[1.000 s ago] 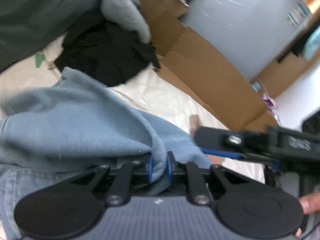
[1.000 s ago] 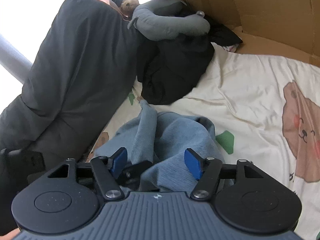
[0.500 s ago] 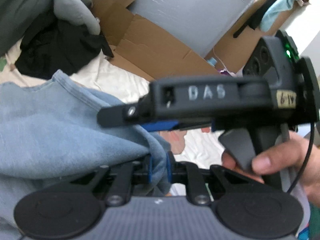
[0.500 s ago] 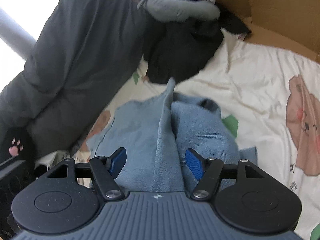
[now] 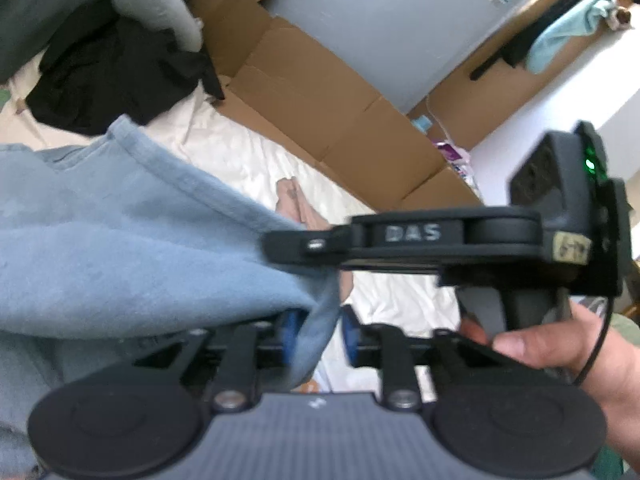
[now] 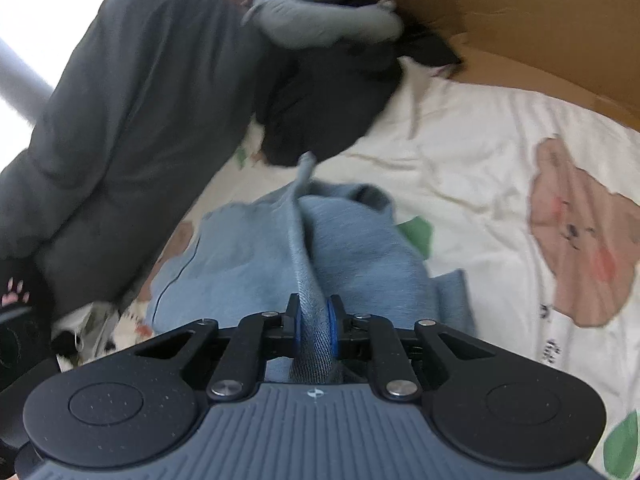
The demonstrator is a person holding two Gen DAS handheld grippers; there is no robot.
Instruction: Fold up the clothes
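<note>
On a bed (image 6: 472,160) spread with a cream sheet printed with bears, a light blue garment (image 6: 248,256) lies bunched between 2 hand-held tongs. The right tongs (image 6: 314,322) are closing, their blue pads clenched on a raised ridge of the blue fabric. The left tongs (image 5: 316,330) are opening: a fold of the same garment (image 5: 120,248) hangs between the parted pads, and through the blur it appears that they no longer press it. Seen from the left wrist, the right tongs (image 5: 296,245) reach in from the side, tip at the garment's edge, gripped by a hand (image 5: 560,352). Beyond lie a black garment (image 6: 328,108), a dark grey duvet (image 6: 120,112) and flattened cardboard (image 5: 320,104).
</note>
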